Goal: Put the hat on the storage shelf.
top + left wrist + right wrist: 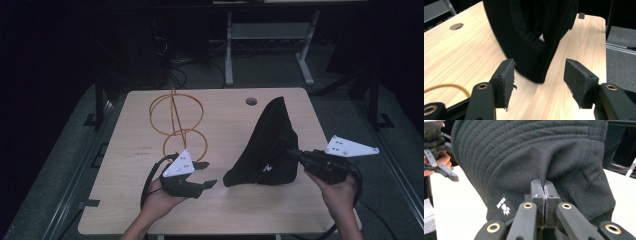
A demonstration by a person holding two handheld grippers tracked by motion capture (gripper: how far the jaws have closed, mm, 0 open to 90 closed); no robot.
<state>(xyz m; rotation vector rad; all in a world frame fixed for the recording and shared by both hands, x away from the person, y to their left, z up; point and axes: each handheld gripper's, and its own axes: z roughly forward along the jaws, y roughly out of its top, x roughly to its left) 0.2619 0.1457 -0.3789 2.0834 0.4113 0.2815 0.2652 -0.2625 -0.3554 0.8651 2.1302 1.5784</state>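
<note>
You had one black hat (pixel 270 145) on the worktop (pixel 225 210), to the right of the single orange wire frame (pixel 176 122) of rings. A small white label (pixel 504 207) on the hat carried a mark too small to read. Your right gripper (pixel 544 195) had its fingers pressed together, pinching a fold of the hat's fabric and holding it up by its right side. Your left gripper (pixel 539 80), in front of the wire frame and just left of the hat, had its fingers apart with nothing between them.
</note>
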